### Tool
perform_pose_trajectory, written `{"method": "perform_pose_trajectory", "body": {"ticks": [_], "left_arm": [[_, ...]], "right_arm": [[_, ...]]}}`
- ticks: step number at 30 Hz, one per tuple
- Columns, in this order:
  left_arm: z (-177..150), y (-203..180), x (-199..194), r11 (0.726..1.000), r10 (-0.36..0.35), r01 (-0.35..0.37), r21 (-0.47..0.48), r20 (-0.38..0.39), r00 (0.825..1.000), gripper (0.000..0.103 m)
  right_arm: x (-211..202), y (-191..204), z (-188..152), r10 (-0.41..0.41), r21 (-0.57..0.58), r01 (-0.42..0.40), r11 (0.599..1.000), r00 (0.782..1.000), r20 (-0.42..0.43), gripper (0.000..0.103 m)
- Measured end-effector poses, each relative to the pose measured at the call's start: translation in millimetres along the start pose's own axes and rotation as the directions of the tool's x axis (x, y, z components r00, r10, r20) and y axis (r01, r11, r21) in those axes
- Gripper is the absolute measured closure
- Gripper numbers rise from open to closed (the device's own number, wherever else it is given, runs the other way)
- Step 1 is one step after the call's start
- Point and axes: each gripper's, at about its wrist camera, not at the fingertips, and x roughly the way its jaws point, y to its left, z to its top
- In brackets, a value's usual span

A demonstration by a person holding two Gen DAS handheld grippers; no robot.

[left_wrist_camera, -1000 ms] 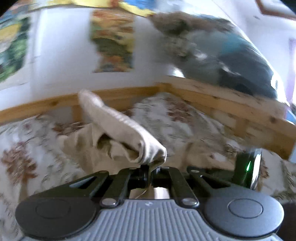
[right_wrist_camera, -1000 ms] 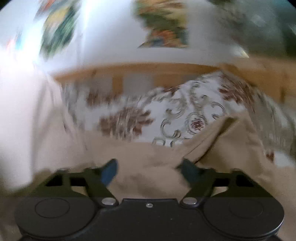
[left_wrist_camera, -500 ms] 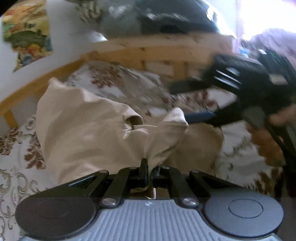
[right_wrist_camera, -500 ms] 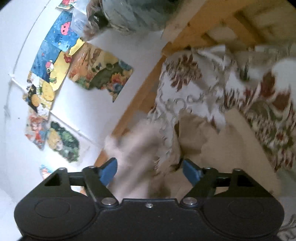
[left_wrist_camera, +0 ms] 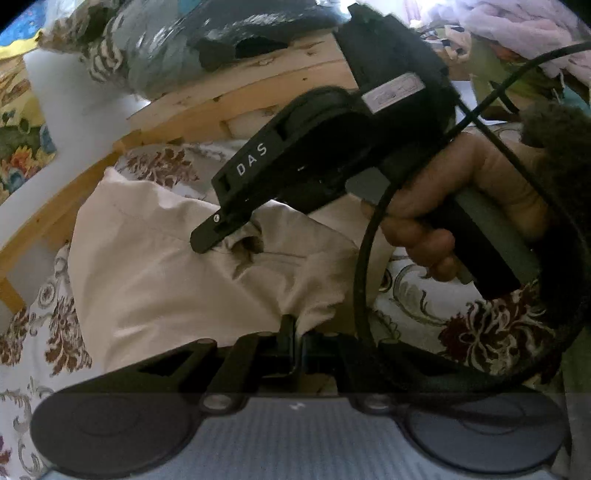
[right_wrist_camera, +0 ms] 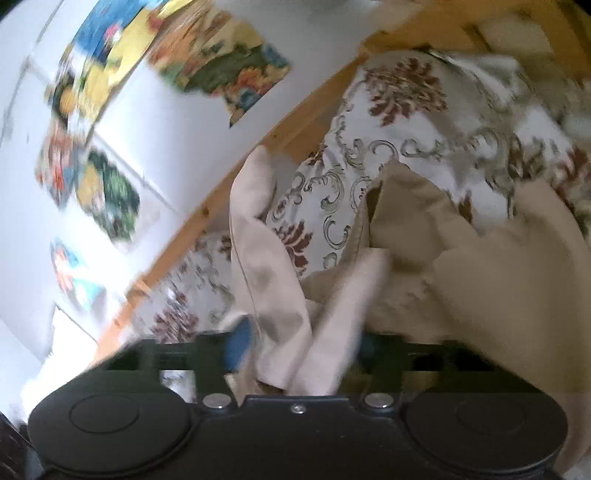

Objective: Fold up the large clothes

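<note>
A beige garment [left_wrist_camera: 177, 273] lies bunched on a floral bedspread [left_wrist_camera: 480, 328]. My left gripper [left_wrist_camera: 295, 332] is shut on a fold of the garment at its near edge. My right gripper [left_wrist_camera: 207, 240] reaches in from the upper right of the left wrist view, its finger tip on the garment's middle. In the right wrist view the right gripper [right_wrist_camera: 299, 343] is open, with blue pads [right_wrist_camera: 238, 345] either side of a hanging strip of the beige garment [right_wrist_camera: 480, 280]. The view is blurred.
A wooden bed frame [left_wrist_camera: 236, 96] runs behind the bedspread. Dark bundled bedding [left_wrist_camera: 192, 40] sits on the rail. Colourful pictures [right_wrist_camera: 218, 70] hang on the white wall. A pink cloth [left_wrist_camera: 517, 22] lies at the far right. A black cable [left_wrist_camera: 373, 236] loops from the right gripper.
The right gripper has come in over the garment, close in front of the left gripper. Its jaws have narrowed around the fabric. The left gripper stays shut on the garment.
</note>
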Motion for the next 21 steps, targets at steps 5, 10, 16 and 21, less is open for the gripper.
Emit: {"method": "perform_pose_trajectory", "body": {"ticks": [5, 10, 16, 21], "left_arm": [[15.5, -11.6, 4.0, 0.996, -0.075, 0.073, 0.054, 0.038, 0.996, 0.101], [21.0, -22.7, 36.2, 0.988, -0.141, 0.14, 0.064, 0.008, 0.99, 0.098], [15.8, 7.6, 26.4, 0.969, -0.214, 0.217, -0.118, 0.041, 0.976, 0.059], [-0.2, 23.4, -22.0, 0.973, -0.147, 0.165, -0.164, 0.113, 0.983, 0.034]], "right_arm": [[-34.2, 16.4, 2.1, -0.022, -0.113, 0.035, 0.993, 0.993, 0.113, 0.096], [-43.3, -14.9, 5.5, -0.174, -0.111, 0.186, 0.976, 0.978, 0.113, 0.098], [-24.9, -41.3, 8.1, -0.246, -0.142, 0.254, 0.957, 0.967, 0.071, 0.098], [-20.9, -35.8, 7.8, -0.266, -0.218, 0.278, 0.935, 0.96, 0.084, 0.098]]}}
